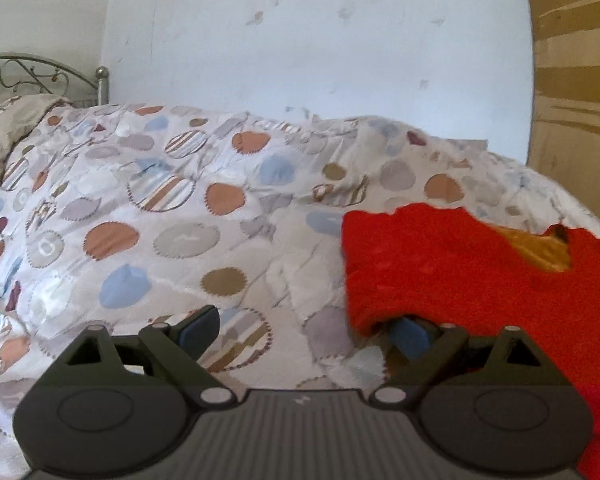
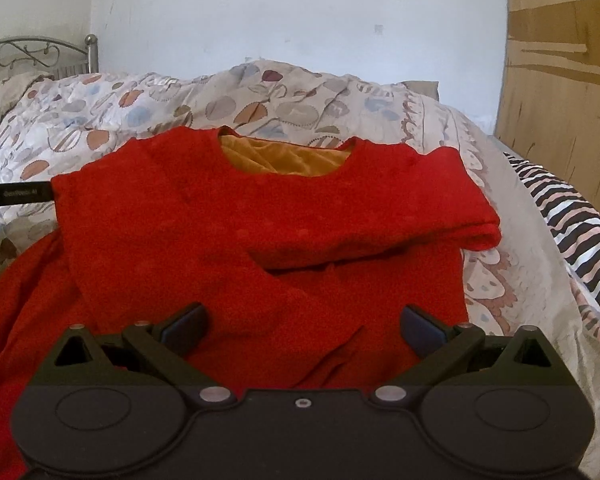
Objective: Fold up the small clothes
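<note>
A small red garment (image 2: 260, 232) with an orange lining at the neck lies on the bed, its right sleeve folded in across the chest. It also shows in the left wrist view (image 1: 480, 280) at the right. My left gripper (image 1: 304, 332) is open at the garment's left edge; its right finger (image 1: 408, 336) sits partly under the red cloth. My right gripper (image 2: 302, 324) is open and empty, low over the garment's lower part. The left gripper's tip shows in the right wrist view (image 2: 20, 194) at the garment's left edge.
A quilt with coloured dots (image 1: 160, 220) covers the bed. A pillow (image 1: 8, 136) and metal headboard (image 1: 32, 72) are at far left. A striped cloth (image 2: 572, 224) lies at right. A wooden panel (image 2: 564, 80) stands by the white wall.
</note>
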Action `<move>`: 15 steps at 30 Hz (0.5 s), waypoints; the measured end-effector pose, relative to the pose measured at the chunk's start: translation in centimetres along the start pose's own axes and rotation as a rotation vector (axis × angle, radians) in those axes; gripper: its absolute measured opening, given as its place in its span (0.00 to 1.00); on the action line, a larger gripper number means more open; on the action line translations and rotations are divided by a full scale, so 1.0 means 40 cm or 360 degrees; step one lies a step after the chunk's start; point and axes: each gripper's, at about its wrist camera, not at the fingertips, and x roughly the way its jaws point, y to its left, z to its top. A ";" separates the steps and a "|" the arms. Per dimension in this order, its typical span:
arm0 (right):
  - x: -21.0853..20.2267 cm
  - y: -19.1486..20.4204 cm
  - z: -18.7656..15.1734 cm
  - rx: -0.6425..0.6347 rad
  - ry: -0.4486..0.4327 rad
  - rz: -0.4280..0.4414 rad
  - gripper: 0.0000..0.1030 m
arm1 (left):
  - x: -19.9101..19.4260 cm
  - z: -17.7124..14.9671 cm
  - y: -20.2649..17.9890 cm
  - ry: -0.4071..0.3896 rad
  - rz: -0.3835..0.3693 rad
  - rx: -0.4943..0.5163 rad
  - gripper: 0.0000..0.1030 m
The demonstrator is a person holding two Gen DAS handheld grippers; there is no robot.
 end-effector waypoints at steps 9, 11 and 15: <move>-0.001 -0.002 -0.003 0.0017 -0.0003 0.0015 1.00 | 0.046 0.004 0.002 0.0064 0.0039 -0.0035 0.92; -0.001 -0.002 -0.003 0.0017 -0.0004 0.0016 1.00 | 0.055 0.004 0.012 0.0101 0.0120 -0.0096 0.92; -0.001 -0.004 -0.004 0.0015 -0.0008 0.0015 1.00 | 0.054 -0.005 0.028 0.0128 0.0167 -0.0146 0.92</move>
